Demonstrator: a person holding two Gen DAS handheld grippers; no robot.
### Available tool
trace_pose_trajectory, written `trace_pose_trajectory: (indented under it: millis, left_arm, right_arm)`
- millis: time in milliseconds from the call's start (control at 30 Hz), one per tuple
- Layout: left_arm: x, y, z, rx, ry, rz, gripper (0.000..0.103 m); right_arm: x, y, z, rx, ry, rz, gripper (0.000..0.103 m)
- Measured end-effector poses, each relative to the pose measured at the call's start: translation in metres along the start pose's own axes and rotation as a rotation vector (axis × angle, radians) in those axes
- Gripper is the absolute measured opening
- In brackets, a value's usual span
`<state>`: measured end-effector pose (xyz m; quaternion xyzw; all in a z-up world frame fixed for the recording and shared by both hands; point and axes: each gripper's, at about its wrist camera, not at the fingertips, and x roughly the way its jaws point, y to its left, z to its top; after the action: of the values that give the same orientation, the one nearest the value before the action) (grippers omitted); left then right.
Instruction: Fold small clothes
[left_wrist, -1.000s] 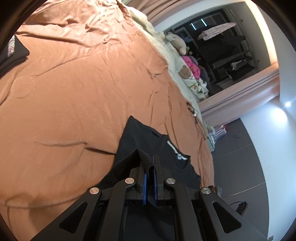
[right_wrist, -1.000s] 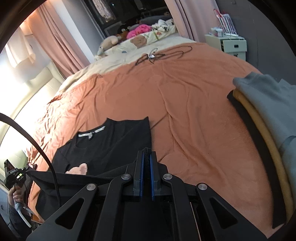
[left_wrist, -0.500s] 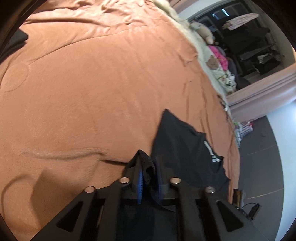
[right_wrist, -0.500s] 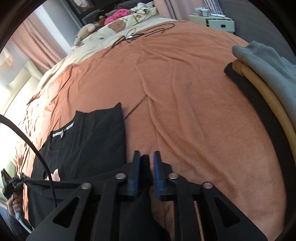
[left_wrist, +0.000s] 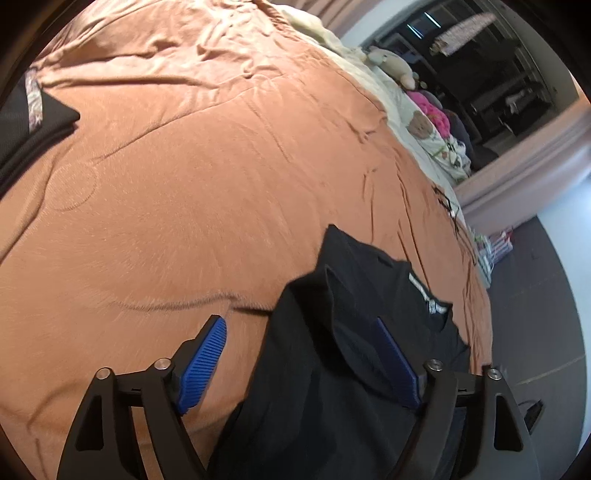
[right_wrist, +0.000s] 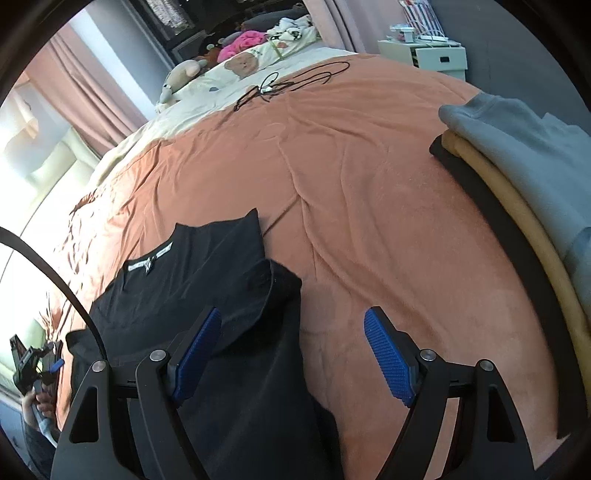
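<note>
You have one black shirt on the orange bedspread, two grippers over it, one stack of three folded garments well to the shirt's right, and one dark folded piece far to its left. The shirt lies collar away from you, its white neck label showing, with both sides folded in over the body and a few soft ridges in the cloth. Your left gripper has just been opening; its jaws stand wide and the pads press nothing, though the shirt's left fold lies between them. Your right gripper has likewise just opened, wide over the shirt's right edge, gripping nothing.
</note>
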<state>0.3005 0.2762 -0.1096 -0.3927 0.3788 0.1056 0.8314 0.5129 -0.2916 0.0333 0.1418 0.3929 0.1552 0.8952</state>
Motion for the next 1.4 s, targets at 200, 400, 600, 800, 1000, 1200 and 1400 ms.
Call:
trace_pose_trajectory:
  millis: [200, 400, 600, 800, 1000, 1200, 1400]
  left_arm:
    - [-0.015, -0.009, -0.016, 0.095, 0.003, 0.023, 0.087]
    - [-0.032, -0.008, -0.024, 0.167, 0.003, 0.031, 0.092]
    - [-0.035, -0.002, -0.030, 0.243, 0.037, 0.051, 0.092]
    - [-0.025, 0.000, -0.035, 0.315, 0.076, 0.049, 0.091]
    - [0.002, -0.004, -0.030, 0.361, 0.121, 0.061, 0.079]
    - [0.032, -0.011, -0.022, 0.393, 0.183, 0.084, 0.073]
    - [0.060, -0.018, -0.009, 0.431, 0.220, 0.114, 0.071]
  right_arm:
    - [-0.016, 0.002, -0.012, -0.043, 0.012, 0.002, 0.079]
    - [-0.025, 0.004, -0.026, -0.098, 0.027, -0.006, 0.083]
    - [-0.021, 0.003, -0.038, -0.136, 0.067, -0.041, 0.084]
    - [-0.016, 0.006, -0.043, -0.155, 0.088, -0.052, 0.084]
    - [0.001, 0.009, -0.042, -0.198, 0.106, -0.093, 0.084]
    - [0.028, 0.021, -0.029, -0.248, 0.133, -0.104, 0.080]
    - [0.064, 0.026, -0.005, -0.277, 0.154, -0.104, 0.065]
